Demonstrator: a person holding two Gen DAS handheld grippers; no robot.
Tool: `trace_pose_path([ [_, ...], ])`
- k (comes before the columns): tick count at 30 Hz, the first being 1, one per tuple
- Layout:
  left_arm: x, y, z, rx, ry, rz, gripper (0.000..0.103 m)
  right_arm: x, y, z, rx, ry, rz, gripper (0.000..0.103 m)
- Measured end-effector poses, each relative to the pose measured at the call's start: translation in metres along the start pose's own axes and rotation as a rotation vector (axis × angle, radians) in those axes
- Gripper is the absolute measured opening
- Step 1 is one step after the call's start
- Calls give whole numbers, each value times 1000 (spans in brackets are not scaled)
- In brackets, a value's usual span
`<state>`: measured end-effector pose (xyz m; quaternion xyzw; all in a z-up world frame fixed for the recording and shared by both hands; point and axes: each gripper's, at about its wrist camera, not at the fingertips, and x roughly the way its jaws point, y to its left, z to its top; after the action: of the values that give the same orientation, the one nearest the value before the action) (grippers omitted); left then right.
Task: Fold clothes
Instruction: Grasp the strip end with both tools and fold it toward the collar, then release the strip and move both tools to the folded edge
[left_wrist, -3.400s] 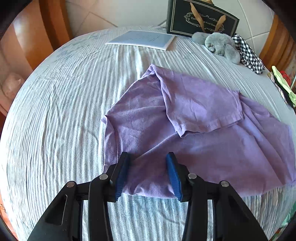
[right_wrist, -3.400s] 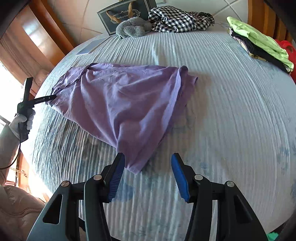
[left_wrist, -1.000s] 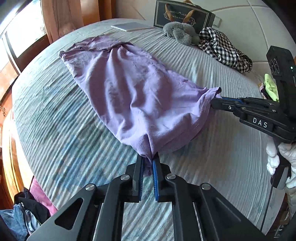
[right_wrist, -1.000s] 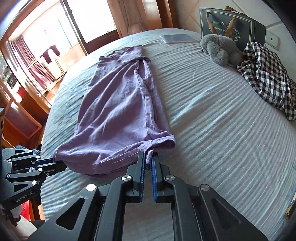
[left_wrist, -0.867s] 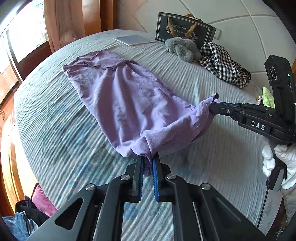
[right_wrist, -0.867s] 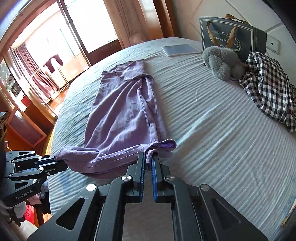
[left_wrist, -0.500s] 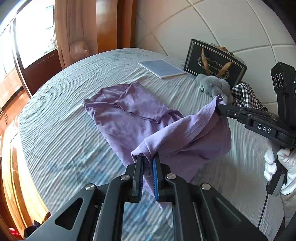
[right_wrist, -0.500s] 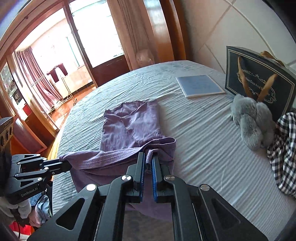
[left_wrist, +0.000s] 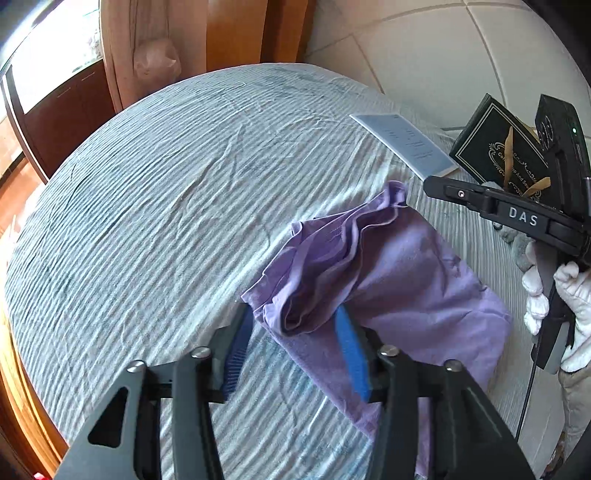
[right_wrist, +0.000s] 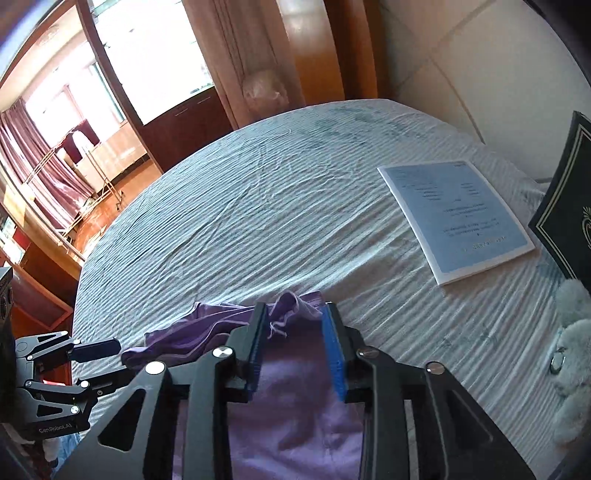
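The purple shirt (left_wrist: 399, 273) lies folded over on the striped bed sheet (left_wrist: 166, 206), its hem stacked on the collar end. My left gripper (left_wrist: 291, 347) is open, its blue pads on either side of the near-left corner of the shirt. My right gripper (right_wrist: 295, 347) is open too, with the shirt's (right_wrist: 291, 398) far corner lying loose between its pads. The right gripper also shows in the left wrist view (left_wrist: 436, 186), just past the shirt's far edge. The left gripper shows at the left of the right wrist view (right_wrist: 98, 360).
A light blue booklet (right_wrist: 454, 218) lies on the bed beyond the shirt. A dark gift bag (left_wrist: 498, 155) and a grey plush toy (right_wrist: 569, 354) are at the right. Wooden frame and curtains (right_wrist: 258, 55) stand behind the bed.
Both grippers carried the shirt's hem up over the shirt to the collar end, laid it down and opened, letting the cloth go.
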<state>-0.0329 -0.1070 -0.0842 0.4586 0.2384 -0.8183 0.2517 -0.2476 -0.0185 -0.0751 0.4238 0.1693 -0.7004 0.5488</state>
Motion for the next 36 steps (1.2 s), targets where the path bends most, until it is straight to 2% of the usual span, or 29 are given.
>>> trace_pose_path([
  [3, -14, 6, -2, 55, -33, 1, 59, -37, -12, -35, 76, -22, -42, 56],
  [7, -16, -3, -17, 121, -35, -59, 59, -85, -31, -107, 229, -14, -112, 56],
  [10, -8, -20, -35, 173, -48, -66, 59, -100, -38, -159, 324, 13, -143, 56],
  [14, 8, -31, -43, 198, -10, -78, 59, -109, -34, -195, 399, 9, -145, 57],
  [16, 14, -33, -35, 226, 2, -85, 56, -112, -28, -196, 418, -20, -131, 52],
  [17, 17, -34, -29, 241, 6, -91, 53, -114, -25, -195, 424, -36, -125, 39],
  [18, 20, -35, -24, 257, 10, -97, 43, -115, -23, -191, 430, -49, -125, 32],
  [19, 23, -36, -18, 272, 14, -103, 33, -114, -22, -185, 440, -64, -129, 32],
  [22, 33, -37, -1, 323, 29, -118, 24, -107, -19, -166, 479, -103, -136, 31],
  [26, 67, -22, 16, 415, 91, -105, 23, -78, -23, -159, 576, -69, -199, 31],
  [29, 79, -5, 25, 458, 133, -124, 26, -56, -31, -171, 667, 6, -325, 29],
  [30, 79, -2, 29, 473, 143, -142, 26, -58, -33, -177, 712, -4, -356, 26],
  [33, 71, -2, 45, 528, 133, -205, 28, -76, -29, -189, 812, -87, -369, 28],
  [35, 64, -14, 63, 560, 108, -274, 37, -87, -20, -190, 826, -135, -372, 28],
  [36, 62, -20, 71, 577, 95, -302, 47, -90, -18, -189, 837, -151, -374, 29],
])
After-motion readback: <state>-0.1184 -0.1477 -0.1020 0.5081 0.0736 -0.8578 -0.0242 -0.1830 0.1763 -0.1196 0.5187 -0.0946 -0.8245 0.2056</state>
